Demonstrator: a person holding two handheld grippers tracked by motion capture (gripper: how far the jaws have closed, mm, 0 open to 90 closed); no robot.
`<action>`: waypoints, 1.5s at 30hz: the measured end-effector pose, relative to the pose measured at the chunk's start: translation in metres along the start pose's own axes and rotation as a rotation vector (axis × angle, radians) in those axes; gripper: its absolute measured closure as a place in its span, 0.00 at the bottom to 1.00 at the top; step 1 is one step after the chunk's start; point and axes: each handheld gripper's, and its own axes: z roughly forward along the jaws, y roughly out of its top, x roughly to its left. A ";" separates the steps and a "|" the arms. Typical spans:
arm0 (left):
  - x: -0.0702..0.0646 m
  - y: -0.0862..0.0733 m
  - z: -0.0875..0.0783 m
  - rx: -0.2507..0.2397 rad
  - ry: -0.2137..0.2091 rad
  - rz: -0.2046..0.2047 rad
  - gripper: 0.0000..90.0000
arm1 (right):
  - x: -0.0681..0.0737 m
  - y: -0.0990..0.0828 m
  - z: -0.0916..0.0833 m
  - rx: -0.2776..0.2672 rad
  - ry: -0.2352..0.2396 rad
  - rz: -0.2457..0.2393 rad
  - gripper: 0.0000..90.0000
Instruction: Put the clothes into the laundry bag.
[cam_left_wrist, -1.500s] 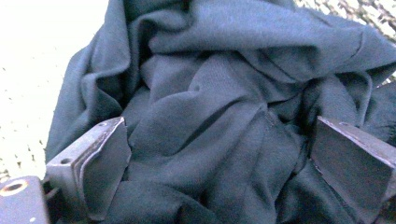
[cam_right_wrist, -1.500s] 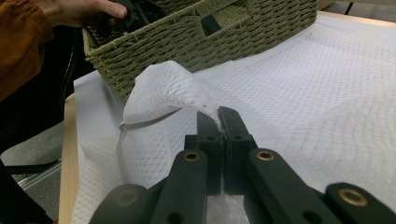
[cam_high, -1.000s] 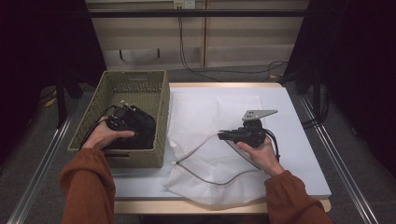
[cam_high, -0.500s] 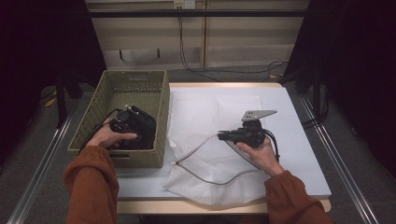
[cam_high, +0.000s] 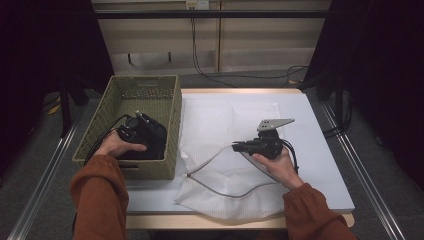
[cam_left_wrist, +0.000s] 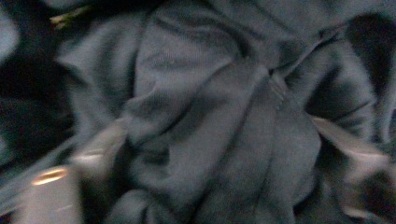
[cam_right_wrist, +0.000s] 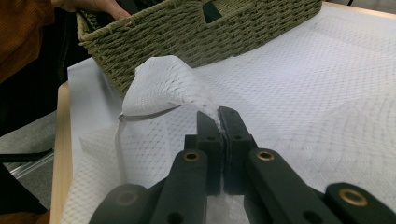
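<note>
My sleeves (cam_high: 100, 195) are rust-orange, ribbed at the cuffs. My right gripper (cam_right_wrist: 218, 122) has matte black jaws on black link arms with brass-ringed pivots, a grey three-cornered plate (cam_high: 274, 123) on top, and a black cable (cam_high: 293, 150).

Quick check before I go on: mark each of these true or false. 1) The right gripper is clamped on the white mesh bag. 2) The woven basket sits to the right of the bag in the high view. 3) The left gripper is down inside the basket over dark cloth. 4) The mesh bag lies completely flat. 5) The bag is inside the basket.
1) True: the right gripper has its jaws shut on a fold of the white mesh laundry bag.
2) False: the olive-green woven basket stands to the bag's left.
3) True: the left gripper is in the basket, over crumpled dark cloth.
4) False: one edge is lifted.
5) False: it lies on the white-covered table.
</note>
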 end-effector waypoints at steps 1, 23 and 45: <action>0.000 0.001 -0.001 0.011 0.022 0.006 0.36 | 0.000 0.000 0.000 0.002 -0.001 -0.001 0.98; 0.003 0.005 -0.014 0.005 0.070 -0.105 0.77 | -0.002 0.001 0.000 -0.005 -0.014 0.001 0.98; 0.013 -0.009 -0.055 -0.361 0.106 -0.235 0.78 | 0.002 0.000 0.001 0.004 -0.018 0.002 0.98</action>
